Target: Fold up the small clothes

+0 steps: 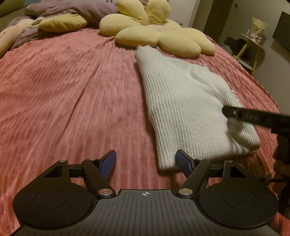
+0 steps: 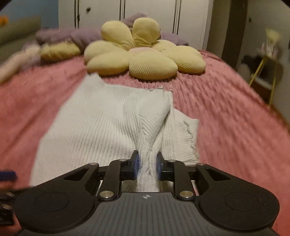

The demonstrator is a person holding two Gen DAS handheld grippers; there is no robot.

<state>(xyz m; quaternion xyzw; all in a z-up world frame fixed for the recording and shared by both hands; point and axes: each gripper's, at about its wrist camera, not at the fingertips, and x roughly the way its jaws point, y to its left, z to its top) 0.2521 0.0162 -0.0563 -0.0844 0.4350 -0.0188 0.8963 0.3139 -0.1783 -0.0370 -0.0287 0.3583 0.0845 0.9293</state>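
White ribbed knit garment (image 1: 186, 101) lay flat on the pink ridged plush bedspread (image 1: 72, 90), partly folded, its long axis running from the near bed edge toward the yellow flower-shaped corduroy cushion (image 1: 157, 34). Far end of the garment stopped just short of the cushion's petals.

Right gripper (image 2: 147, 163) was clenched on a bunched ridge of the garment's knit, blue pads pressing the fabric from both sides. The pinched fold rose off the layer beneath it; judged to be a lift of one edge so it could be carried across the body of the garment.

Left gripper (image 1: 145, 161) stood released, jaws wide, nothing between them. Its one blue pad (image 1: 183, 161) sat at the garment's near corner, the other over bare bedspread. Contact with the corner could not be told. Likely waiting to pin or take that corner.

Edges: a loose ribbed hem lay beside the raised fold, on the side away from the left gripper. Garment's frayed far edge was uneven.

Room: broad bare bedspread on the left gripper's side of the garment; a narrower strip on the other side before the bed edge. Lilac crumpled blanket (image 1: 72, 9) well beyond the cushion, no obstacle.
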